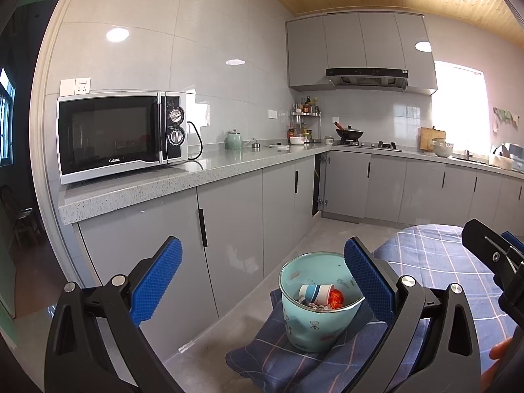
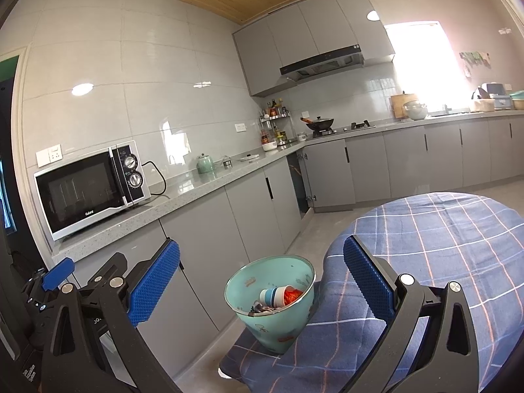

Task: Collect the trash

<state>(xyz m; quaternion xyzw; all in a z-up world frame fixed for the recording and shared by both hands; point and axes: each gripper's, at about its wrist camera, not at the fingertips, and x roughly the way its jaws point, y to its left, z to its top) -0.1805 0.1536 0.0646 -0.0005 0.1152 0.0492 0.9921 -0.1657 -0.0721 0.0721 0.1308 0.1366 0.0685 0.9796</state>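
**Both claws released above the trash bin**

Room: a kitchen with grey base cabinets [image 2: 203,229], pale wall tiles and a wood-plank ceiling. An L-shaped speckled grey counter [image 1: 209,177] carries a Galanz microwave [image 1: 121,136], a green kettle [image 1: 233,140], a spice rack [image 1: 306,114] in the corner and a wok [image 1: 349,133] on the hob. A range hood [image 1: 366,77] hangs under the wall cabinets. A bright window [image 2: 422,65] washes out the far wall.

Surface: a round table under a blue checked tablecloth [image 2: 452,245] fills the lower right of both views. The cloth drapes down over something lower at the table's edge; what lies beneath cannot be seen.

Task item: a pale teal trash bin [image 1: 314,321] stands on the draped cloth beside the table. Inside lie a striped paper cup [image 1: 314,293] on its side, an orange-red crumpled wrapper [image 1: 335,298] touching it, and further scraps too small to identify.

Hidden: in the left wrist view the right blue pad overlaps the bin rim; contact cannot be confirmed.

Claws: the left claw [image 1: 262,281] is spread wide and holds nothing. The right claw [image 2: 262,281] is likewise spread wide, empty, with the bin between its pads in view.
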